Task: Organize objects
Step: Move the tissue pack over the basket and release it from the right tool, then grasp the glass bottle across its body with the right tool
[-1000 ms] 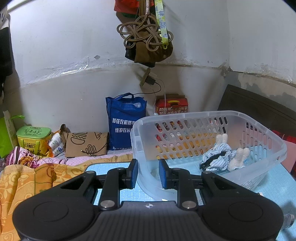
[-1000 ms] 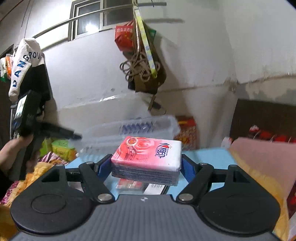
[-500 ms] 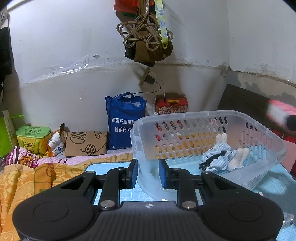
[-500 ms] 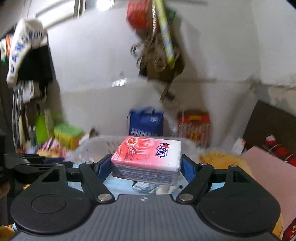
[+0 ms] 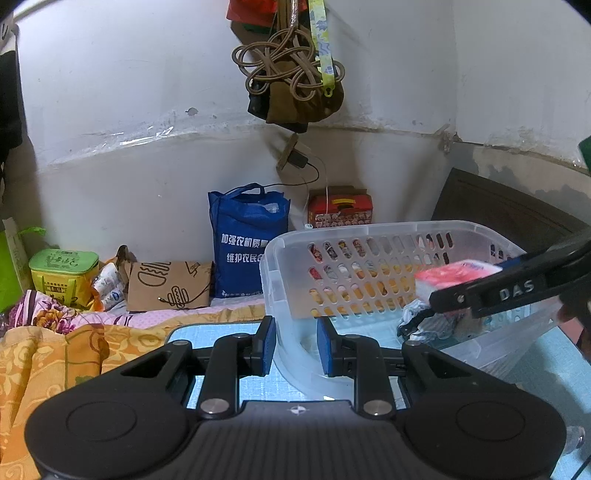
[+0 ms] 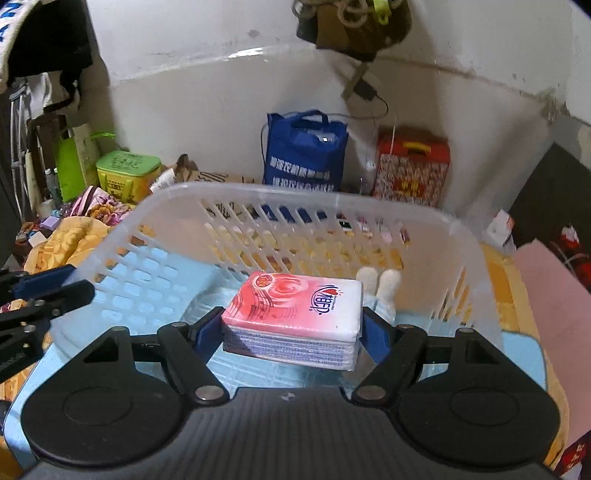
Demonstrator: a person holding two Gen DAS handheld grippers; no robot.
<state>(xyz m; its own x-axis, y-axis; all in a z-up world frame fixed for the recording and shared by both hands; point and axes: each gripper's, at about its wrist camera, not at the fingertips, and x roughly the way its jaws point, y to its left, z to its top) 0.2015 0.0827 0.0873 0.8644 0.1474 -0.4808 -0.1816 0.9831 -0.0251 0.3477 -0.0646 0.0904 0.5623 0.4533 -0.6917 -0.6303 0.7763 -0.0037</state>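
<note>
Pink tissue pack (image 6: 295,314) in right gripper (image 6: 291,332), inside basket (image 6: 258,192) rim.

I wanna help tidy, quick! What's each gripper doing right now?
Left gripper: closed on the clear basket's corner wall.
Right gripper: holding the pink tissue pack over the basket.

In your left wrist view, your right gripper (image 5: 436,301) runs off the right edge, and its black arm hides the lower part of the blurred pink tissue pack (image 5: 452,275) and most of the striped cloth (image 5: 419,319) in the basket (image 5: 369,230). In your right wrist view, the pack covers that cloth except two white tips (image 6: 378,280). The hanging bundle (image 6: 351,26) is cut by the top edge, your left gripper (image 6: 48,291) by the left
</note>
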